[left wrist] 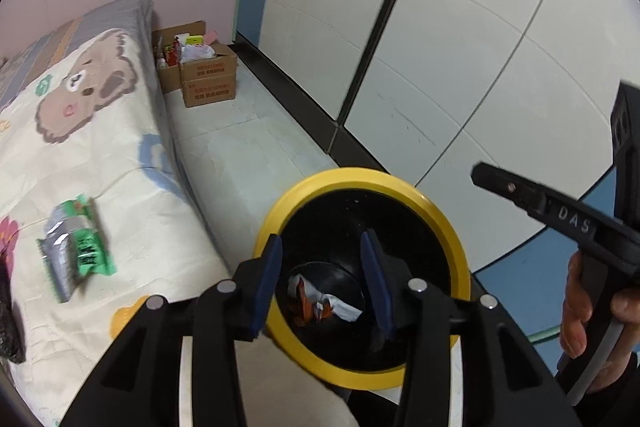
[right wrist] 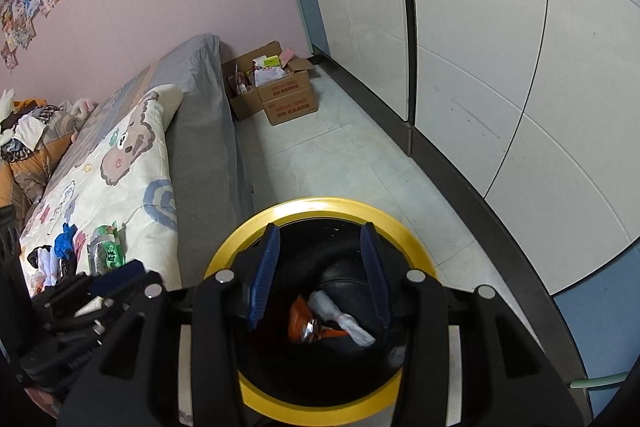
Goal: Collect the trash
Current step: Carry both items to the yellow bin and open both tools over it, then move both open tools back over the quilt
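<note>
Beside the bed, above the bin: both grippers point down into one round bin.
Bed (left wrist: 100, 163): a cartoon-print quilt at far left, trash lying on it.
Green wrapper (left wrist: 76, 247): flat on the quilt, well apart from the bin; not yet collected.
Other scraps (right wrist: 56, 255): blue, white and dark bits near the wrapper in the right wrist view; too small to tell what each is.
Left gripper (left wrist: 322, 281): jaws partly open, nothing between the blue pads; the bin's inside shows through the gap.
Bin (left wrist: 436, 211): yellow rim, black inside, on the floor just beside the bed.
Trash in bin (right wrist: 332, 323): orange and white crumpled wrappers at the bottom; this part appears done.
Right gripper (right wrist: 320, 275): jaws partly open and empty, over the bin mouth.
Cardboard boxes (right wrist: 280, 91): by the far wall, filled with goods; whether they count as trash cannot be told.
Progress: judged partway; some pieces binned, those on the quilt remain.
</note>
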`<state>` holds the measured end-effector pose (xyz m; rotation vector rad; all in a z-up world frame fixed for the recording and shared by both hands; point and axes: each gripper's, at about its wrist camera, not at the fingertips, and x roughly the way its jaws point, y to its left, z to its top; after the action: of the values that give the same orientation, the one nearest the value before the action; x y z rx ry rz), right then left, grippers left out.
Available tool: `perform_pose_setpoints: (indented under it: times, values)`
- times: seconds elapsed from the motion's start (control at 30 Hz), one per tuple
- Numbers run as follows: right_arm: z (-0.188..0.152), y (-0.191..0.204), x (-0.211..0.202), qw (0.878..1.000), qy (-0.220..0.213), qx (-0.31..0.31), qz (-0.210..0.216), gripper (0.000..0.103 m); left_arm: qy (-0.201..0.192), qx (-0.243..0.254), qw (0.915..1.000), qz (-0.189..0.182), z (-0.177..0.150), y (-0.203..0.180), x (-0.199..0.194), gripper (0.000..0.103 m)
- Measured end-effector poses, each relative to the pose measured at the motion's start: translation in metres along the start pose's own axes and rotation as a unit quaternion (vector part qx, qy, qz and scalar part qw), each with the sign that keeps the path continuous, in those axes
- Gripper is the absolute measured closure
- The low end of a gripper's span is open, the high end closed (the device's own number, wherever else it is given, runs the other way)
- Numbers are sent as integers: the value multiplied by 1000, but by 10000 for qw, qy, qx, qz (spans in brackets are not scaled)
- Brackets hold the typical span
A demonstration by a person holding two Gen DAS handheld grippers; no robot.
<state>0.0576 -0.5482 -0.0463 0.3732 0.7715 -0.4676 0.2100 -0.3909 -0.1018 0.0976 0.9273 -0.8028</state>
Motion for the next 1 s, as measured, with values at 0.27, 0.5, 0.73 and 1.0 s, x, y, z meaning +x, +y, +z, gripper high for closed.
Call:
perform_pose_setpoints:
  times: [0.27,0.5,0.73,1.0]
  values:
    - [-4,42,-33,9994,-155,-286,129,57,-469,-162,9977,460,-6,41,-67,49]
    - [-13,109,-54,9966,-238,-709,347,49,-962,-311,9896,1023,-16,83,-133,27]
    - [-20,177,-74,9917,-369,-1059,635,38,-1226,-627,9809,1375,-32,129,-192,20]
    - [-33,252,-81,9838,-415,-1500,888,35,-1440,-1022,9678,1793,-59,191,-253,8]
